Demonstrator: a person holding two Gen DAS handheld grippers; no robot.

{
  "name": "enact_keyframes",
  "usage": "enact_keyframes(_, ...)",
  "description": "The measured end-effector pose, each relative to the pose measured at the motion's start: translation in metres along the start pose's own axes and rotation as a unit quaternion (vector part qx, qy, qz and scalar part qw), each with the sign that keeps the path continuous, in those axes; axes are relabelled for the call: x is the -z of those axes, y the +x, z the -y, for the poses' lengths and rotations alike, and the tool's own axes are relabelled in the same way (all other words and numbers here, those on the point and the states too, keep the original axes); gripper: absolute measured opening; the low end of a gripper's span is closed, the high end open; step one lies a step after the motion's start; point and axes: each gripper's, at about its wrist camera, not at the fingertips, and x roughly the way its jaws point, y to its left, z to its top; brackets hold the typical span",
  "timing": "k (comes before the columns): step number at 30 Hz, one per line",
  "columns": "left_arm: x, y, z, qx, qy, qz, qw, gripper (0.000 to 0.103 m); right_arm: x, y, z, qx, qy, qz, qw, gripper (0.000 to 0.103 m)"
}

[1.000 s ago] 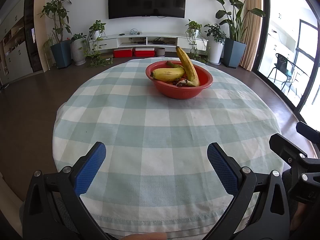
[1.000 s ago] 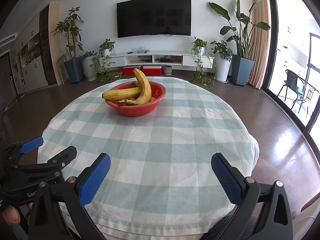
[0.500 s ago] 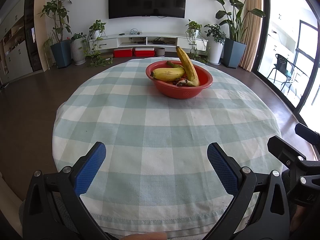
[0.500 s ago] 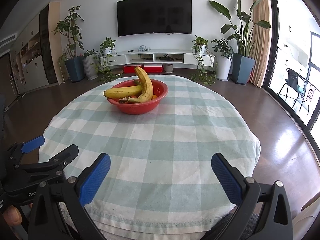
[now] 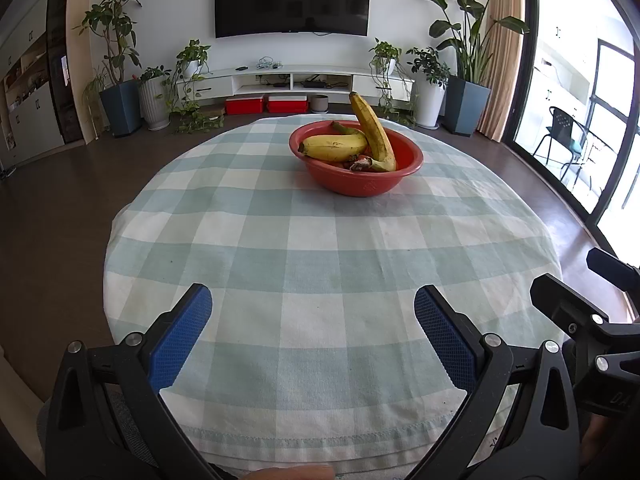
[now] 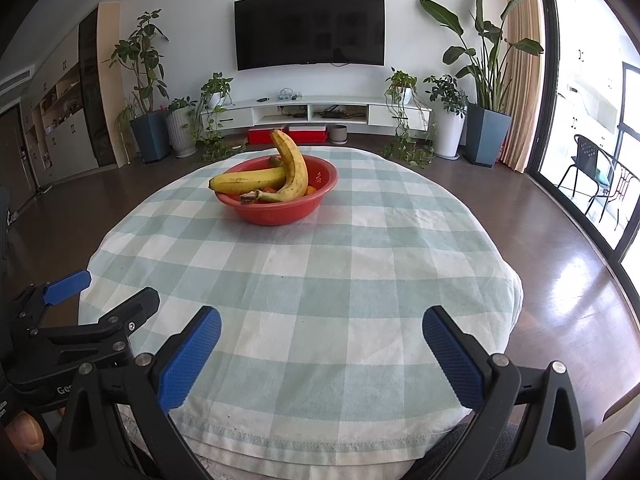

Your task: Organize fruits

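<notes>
A red bowl (image 5: 362, 184) stands on the far half of a round table with a green-and-white checked cloth (image 5: 320, 264). It holds two yellow bananas (image 5: 374, 132) and small orange fruits, mostly hidden under them. The bowl also shows in the right wrist view (image 6: 276, 212) with the bananas (image 6: 292, 176). My left gripper (image 5: 312, 312) is open and empty above the table's near edge. My right gripper (image 6: 320, 332) is open and empty, also at the near edge, to the right of the left one.
The left gripper's body shows at lower left in the right wrist view (image 6: 80, 332). Dark wooden floor surrounds the table. A TV, a white low cabinet (image 5: 292, 82) and potted plants line the far wall. Glass doors are at the right.
The right gripper has drifted slightly left and back, so the bowl sits a little further right in its view. The left gripper has hardly moved. Both stay open.
</notes>
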Motion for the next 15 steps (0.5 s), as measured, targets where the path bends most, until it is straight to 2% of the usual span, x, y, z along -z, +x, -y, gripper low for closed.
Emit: enact_keyframes(15,0.013,0.003,0.006,0.003,0.000,-0.002,1.0000,0.103,0.013,-0.003,-0.003,-0.003,0.004,-0.009,1.000,0.103)
